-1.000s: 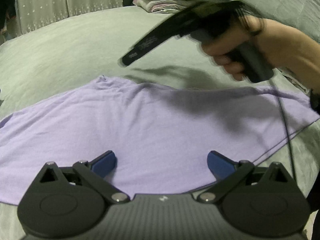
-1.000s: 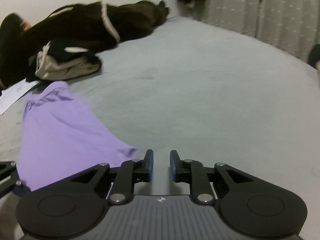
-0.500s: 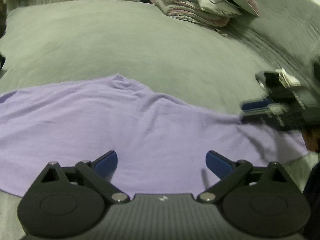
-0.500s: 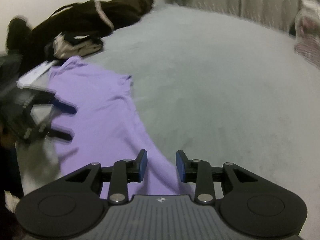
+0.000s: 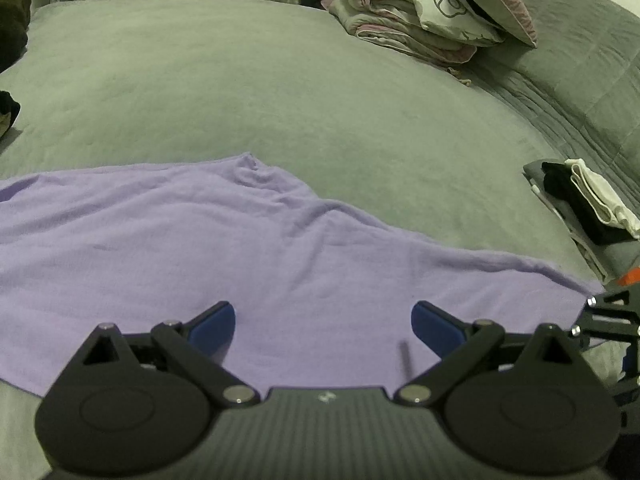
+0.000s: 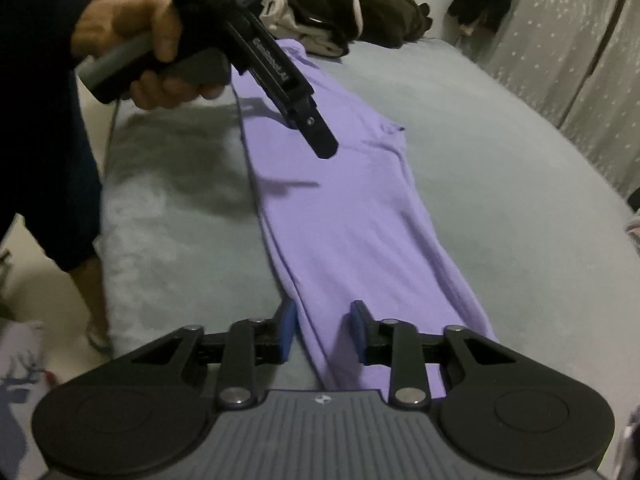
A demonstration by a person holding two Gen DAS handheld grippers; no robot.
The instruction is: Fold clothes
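A lilac garment (image 5: 240, 248) lies spread flat on the grey bed (image 5: 240, 80), stretching left to right in the left wrist view. My left gripper (image 5: 322, 322) hovers over its near edge, wide open, with nothing between the blue pads. In the right wrist view the garment (image 6: 348, 216) runs away from me as a long strip. My right gripper (image 6: 323, 330) is at its near end with its jaws closing; the cloth's edge lies between the pads, which still stand apart. A hand holds the left gripper (image 6: 324, 148) above the strip. Part of the right gripper (image 5: 612, 320) shows at the right edge.
Folded bedding (image 5: 432, 12) is piled at the far right of the bed. A small stack of black and white clothes (image 5: 580, 196) sits near the right edge. Dark clothes (image 6: 340, 4) lie heaped beyond the garment's far end. Curtains (image 6: 580, 60) hang behind; the person's leg (image 6: 92, 280) stands beside the bed.
My right gripper swept from above the far side of the bed to the garment's right end, its jaws widening, then narrowing. The left gripper rolled a little and stayed open over the cloth.
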